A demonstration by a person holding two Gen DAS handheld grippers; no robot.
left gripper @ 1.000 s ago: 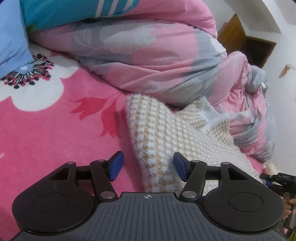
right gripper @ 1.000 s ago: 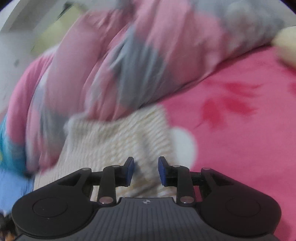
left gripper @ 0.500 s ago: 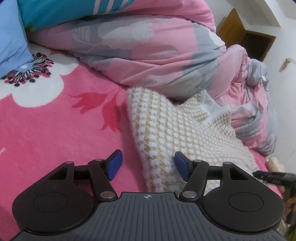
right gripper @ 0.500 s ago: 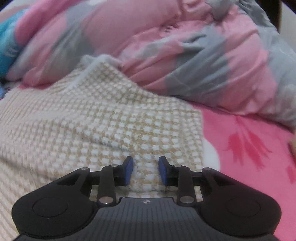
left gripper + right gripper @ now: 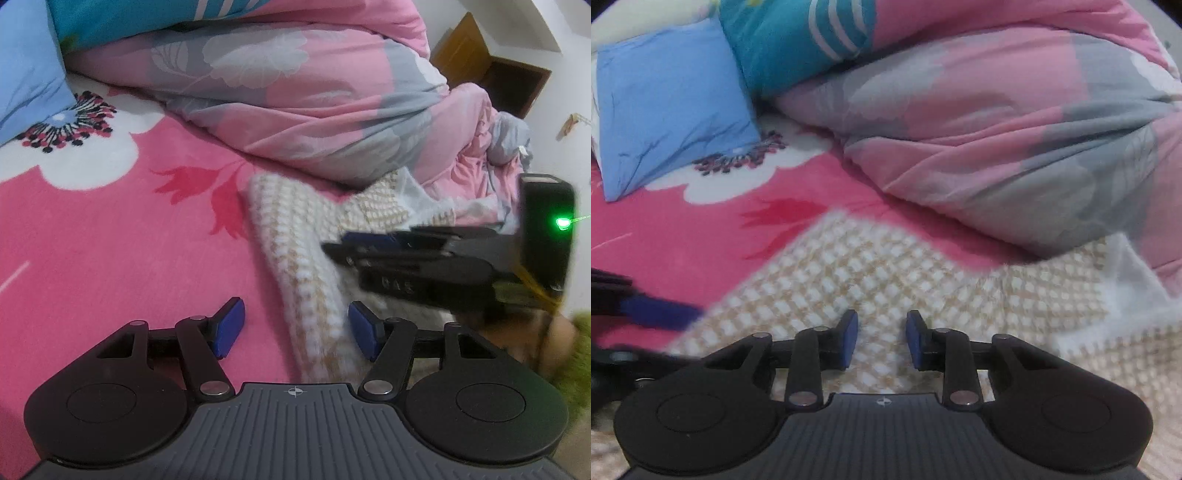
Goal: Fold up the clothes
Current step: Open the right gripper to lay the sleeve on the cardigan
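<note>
A fuzzy cream-and-tan checked knit garment [image 5: 314, 280] lay on the bed's pink fleece blanket with white flowers [image 5: 110, 229], its far edge against a rumpled pink-and-grey floral duvet [image 5: 295, 92]. The left tool [image 5: 295, 328] hovered with its blue pads spread — the garment's near edge lay between them, unpinched. The right tool [image 5: 881, 339] hung over the knit's middle, pads parted with a narrow gap, gripping nothing. A blue pillow [image 5: 668, 103] sat beyond — well apart.
</note>
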